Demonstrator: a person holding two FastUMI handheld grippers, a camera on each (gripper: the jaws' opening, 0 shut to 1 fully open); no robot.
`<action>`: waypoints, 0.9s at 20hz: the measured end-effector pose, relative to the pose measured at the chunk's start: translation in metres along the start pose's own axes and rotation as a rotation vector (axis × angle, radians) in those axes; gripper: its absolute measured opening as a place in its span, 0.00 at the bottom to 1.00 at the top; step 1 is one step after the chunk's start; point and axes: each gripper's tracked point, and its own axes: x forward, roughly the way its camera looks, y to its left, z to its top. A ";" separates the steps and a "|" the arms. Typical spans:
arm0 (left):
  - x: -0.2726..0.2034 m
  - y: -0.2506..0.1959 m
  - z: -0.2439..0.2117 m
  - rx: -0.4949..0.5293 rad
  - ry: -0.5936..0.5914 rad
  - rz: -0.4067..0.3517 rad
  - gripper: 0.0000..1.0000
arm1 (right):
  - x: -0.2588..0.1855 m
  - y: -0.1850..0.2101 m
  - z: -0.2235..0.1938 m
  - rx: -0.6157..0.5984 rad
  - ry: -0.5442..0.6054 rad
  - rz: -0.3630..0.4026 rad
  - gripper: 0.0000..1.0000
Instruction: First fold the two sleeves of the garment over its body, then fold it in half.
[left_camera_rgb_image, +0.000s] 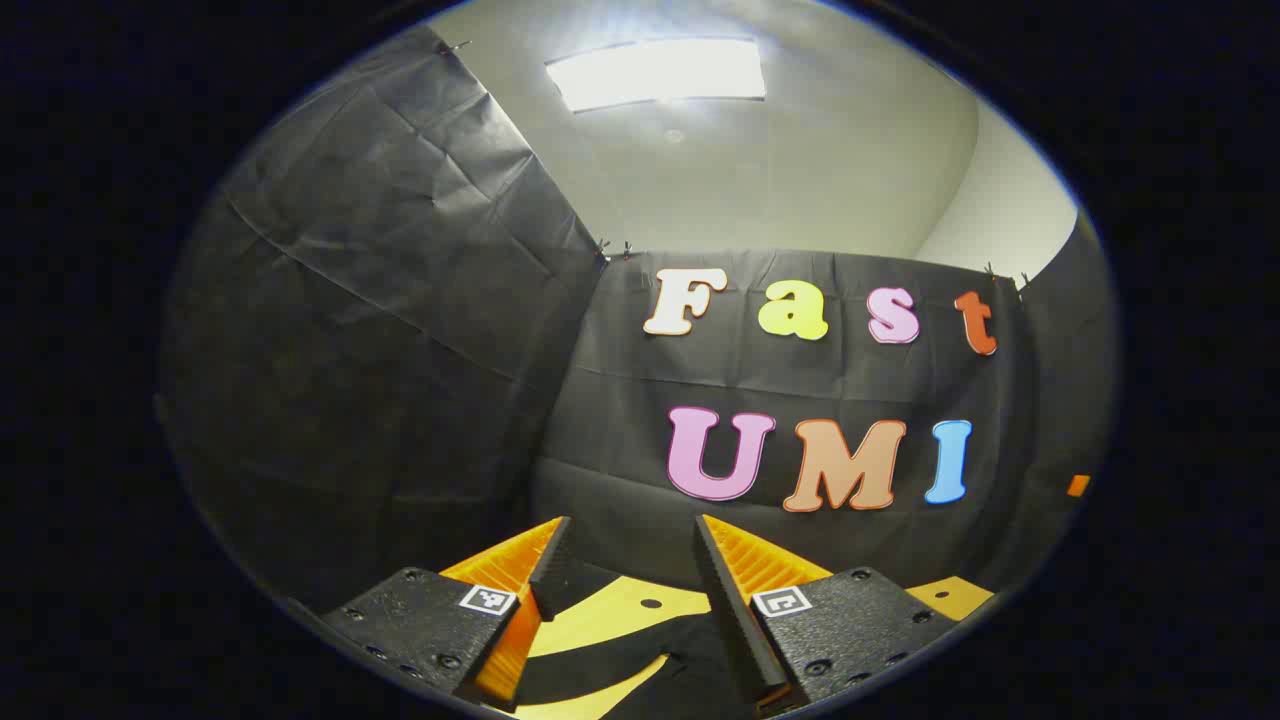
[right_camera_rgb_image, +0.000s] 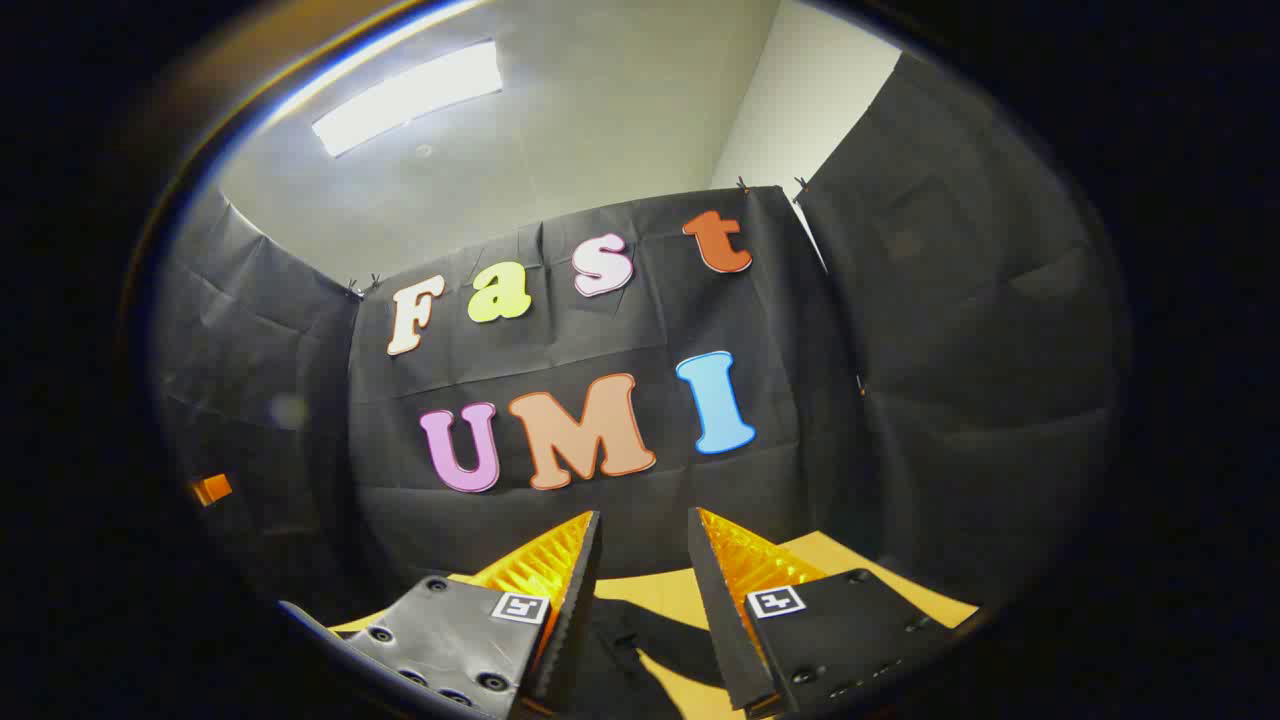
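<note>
- Two views are tilted upward, so that the black cloth wall (left_camera_rgb_image: 400, 330) of the booth and the pale ceiling (left_camera_rgb_image: 800, 150) take up most of each.
- A ceiling light panel (left_camera_rgb_image: 655, 72) is seen lit in the left gripper view and again in the right gripper view (right_camera_rgb_image: 405, 95).
- A yellow-tan desk (left_camera_rgb_image: 610, 610) is seen low in both views, below the wall.
- A dark garment (left_camera_rgb_image: 620, 665) lies on the desk, under and just ahead of the left gripper (left_camera_rgb_image: 628, 545); in the right gripper view dark cloth (right_camera_rgb_image: 640, 640) is likewise seen on the desk between the fingers.
- The left jaws are set apart with a clear gap, nothing gripped.
- The right gripper (right_camera_rgb_image: 642, 535) is held with its jaws parted more narrowly, nothing gripped.
</note>
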 end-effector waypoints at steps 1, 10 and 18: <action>0.012 -0.011 -0.004 0.001 0.011 0.010 0.68 | 0.010 -0.004 0.002 -0.021 -0.006 0.000 0.59; 0.057 -0.091 -0.019 0.062 0.004 -0.081 0.78 | 0.078 0.022 -0.018 -0.165 0.052 0.123 0.54; 0.068 -0.100 -0.027 0.115 0.034 -0.178 0.90 | 0.075 0.045 -0.010 -0.163 -0.022 0.089 0.54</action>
